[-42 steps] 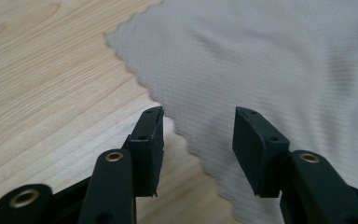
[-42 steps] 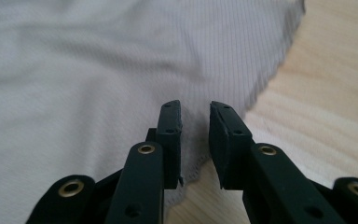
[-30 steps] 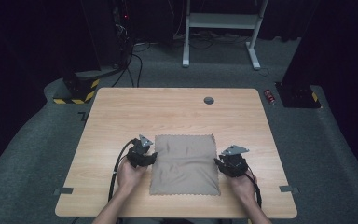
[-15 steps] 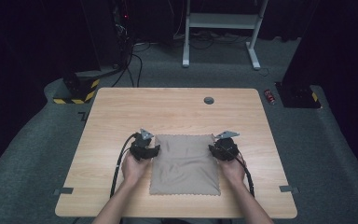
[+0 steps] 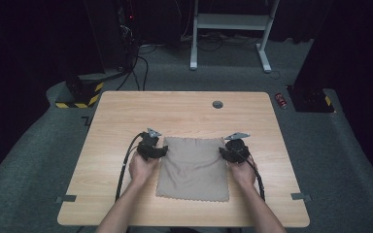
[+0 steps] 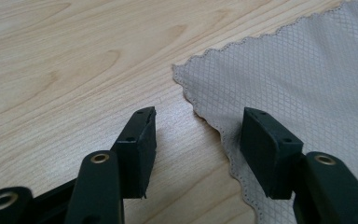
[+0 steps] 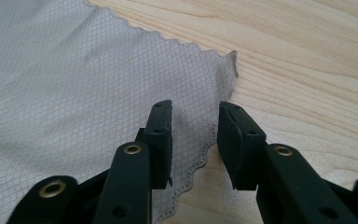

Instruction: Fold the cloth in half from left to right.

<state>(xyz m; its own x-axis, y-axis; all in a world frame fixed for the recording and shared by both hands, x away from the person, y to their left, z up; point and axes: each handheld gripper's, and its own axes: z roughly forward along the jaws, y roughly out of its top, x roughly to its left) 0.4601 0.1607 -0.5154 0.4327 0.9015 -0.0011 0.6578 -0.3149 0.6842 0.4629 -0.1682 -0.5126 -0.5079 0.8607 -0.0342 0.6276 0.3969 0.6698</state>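
Claws first. Left claw (image 6: 198,126): open wide, jaws just now spreading, nothing pinched. Wavy side edge of the cloth (image 6: 298,70) lying flat between them, one jaw over bare wood, the other over the fabric. Right claw (image 7: 196,128): open too, but less wide, jaws also just now spreading, nothing held. Same thing on that side: cloth edge between the jaws, one jaw above fabric, one above wood.

Just ahead of each claw, a far corner of the cloth: left corner (image 6: 175,69), right corner (image 7: 234,55). Around that, the cloth spread flat and smooth in the near middle of the bench (image 5: 175,111), a hand at each side of it.

Likely step: taking hold of both sides near the far corners, maybe for a fold.

How to do it well:
- Slide each claw forward a bit, closer to its corner.
- Go down low, tips touching the wood, so the lower jaw slips under the thin edge.
- Close slowly and gently; look for fabric really between the pads, not pushed away.
- Grab both sides alike, so the cloth lifts straight.
- Lift together, no tugging sideways, no wrinkles.
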